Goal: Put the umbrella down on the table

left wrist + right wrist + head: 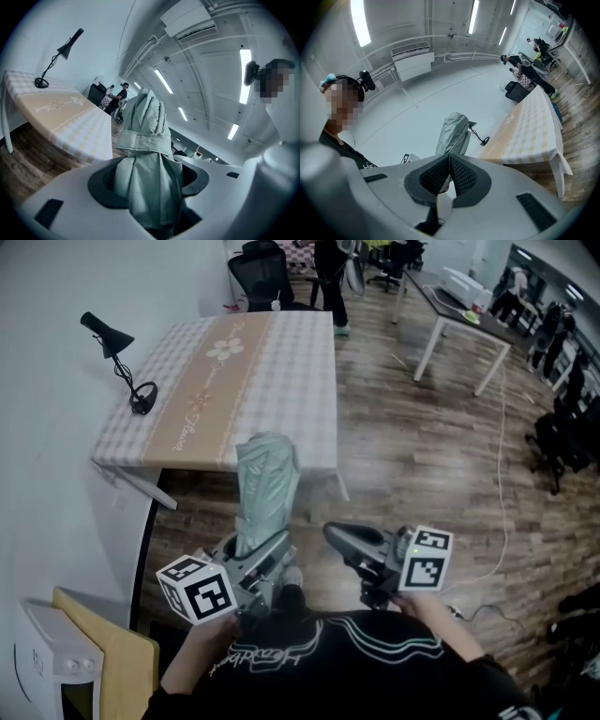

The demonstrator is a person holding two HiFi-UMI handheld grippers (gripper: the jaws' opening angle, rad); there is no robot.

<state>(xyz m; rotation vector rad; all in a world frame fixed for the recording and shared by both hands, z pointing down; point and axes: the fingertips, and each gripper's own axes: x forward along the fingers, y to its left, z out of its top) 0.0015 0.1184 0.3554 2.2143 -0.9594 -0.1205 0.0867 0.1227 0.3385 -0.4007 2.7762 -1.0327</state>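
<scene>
left claw [267, 547] grips a folded sage-green umbrella [266, 479] by its lower end, jaws spread wide round the fabric. the bundle stands up in the air, short of the checked table [281, 362]'s near edge. right claw [339, 537] is closed on nothing. this looks like the carrying step; next it needs a reach out over the cloth, clear of the desk lamp [116, 354], then lowering, laying flat and letting go.

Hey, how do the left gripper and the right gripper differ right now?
The left gripper is clamped on the folded umbrella, while the right gripper holds nothing. The left gripper's jaws stand wide apart and the right gripper's are together. Both hover short of the table.
</scene>
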